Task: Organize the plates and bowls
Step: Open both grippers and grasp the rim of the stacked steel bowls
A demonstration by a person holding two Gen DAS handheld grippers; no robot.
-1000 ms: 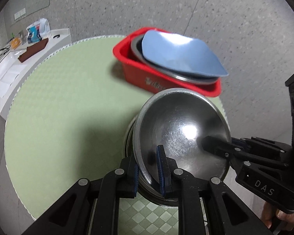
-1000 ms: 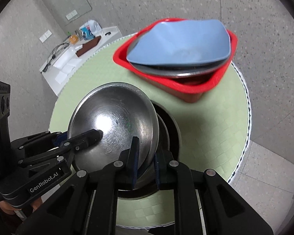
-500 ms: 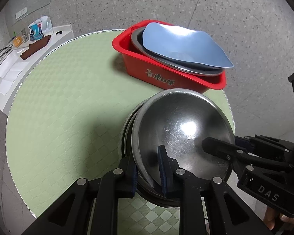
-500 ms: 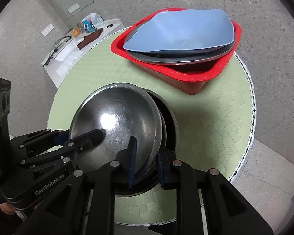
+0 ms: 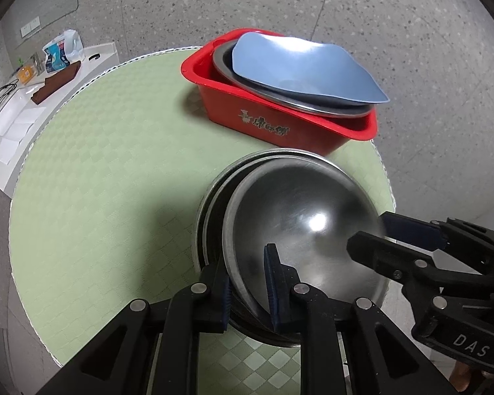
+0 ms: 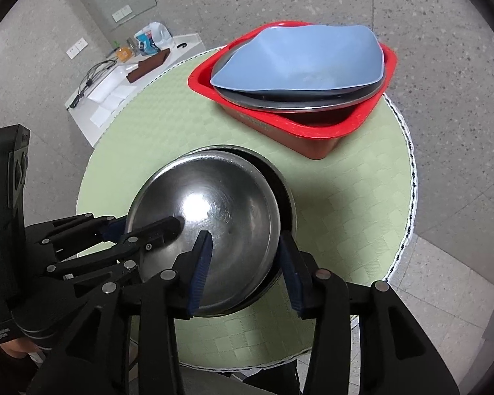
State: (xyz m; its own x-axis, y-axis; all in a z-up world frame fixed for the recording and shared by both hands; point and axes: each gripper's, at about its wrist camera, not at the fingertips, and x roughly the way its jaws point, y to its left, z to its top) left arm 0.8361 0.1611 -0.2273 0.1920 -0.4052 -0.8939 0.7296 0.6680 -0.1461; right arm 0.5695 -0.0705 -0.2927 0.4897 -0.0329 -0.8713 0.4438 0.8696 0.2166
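Bowl sits tilted on the stack. Left gripper pinches its rim tight; right gripper is opening around it. Lower gently until it sits flat.

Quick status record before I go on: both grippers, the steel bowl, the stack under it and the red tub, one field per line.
left gripper: shut on the near rim of the steel bowl
right gripper: jaws opening, the bowl's rim between them, pads not pressing
steel bowl: tilted, resting in the stack of steel bowls
stack: on the green round table, near its front edge
red tub: at the table's far edge, holding a steel basin with a blue dish on top
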